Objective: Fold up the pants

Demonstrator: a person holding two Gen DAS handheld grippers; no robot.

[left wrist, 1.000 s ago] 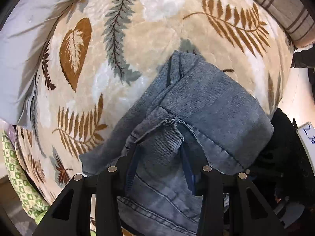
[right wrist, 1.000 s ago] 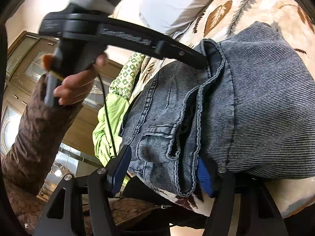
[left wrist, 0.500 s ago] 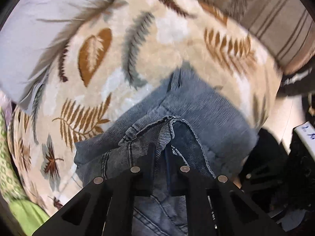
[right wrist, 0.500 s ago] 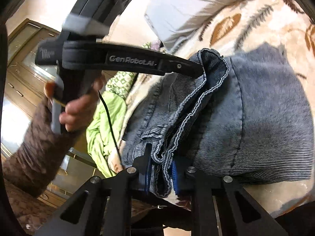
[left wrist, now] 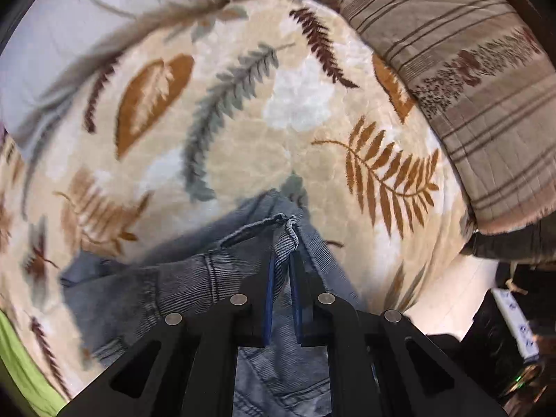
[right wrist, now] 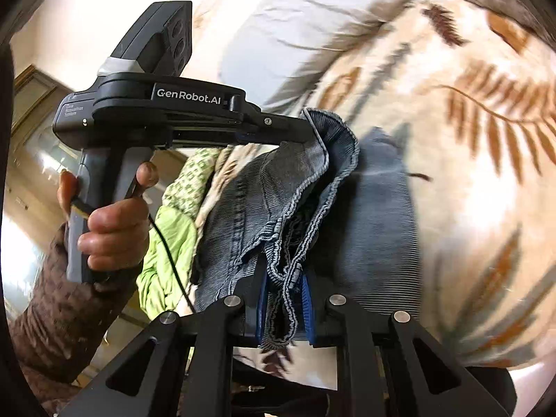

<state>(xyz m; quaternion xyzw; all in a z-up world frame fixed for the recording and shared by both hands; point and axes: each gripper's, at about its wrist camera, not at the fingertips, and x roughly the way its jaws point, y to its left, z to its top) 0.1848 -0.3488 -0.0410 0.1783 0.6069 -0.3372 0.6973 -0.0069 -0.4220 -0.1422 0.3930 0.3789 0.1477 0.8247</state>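
The pants are faded blue-grey jeans, lying partly folded on a cream blanket with a leaf print. My left gripper is shut on a bunched edge of the jeans and holds it lifted off the blanket. My right gripper is shut on another bunched, stitched edge of the jeans. The left gripper's body also shows in the right wrist view, its tip pinching the denim, with the person's hand on its handle.
A white pillow lies at the far left of the bed. A brown striped cover lies along the far right. Green cloth hangs at the bed's near edge. A wooden cabinet stands beyond.
Both grippers closed from open onto the jeans' edge. They have since lifted the gripped edge and carried it further over the blanket, so less denim lies spread out ahead.
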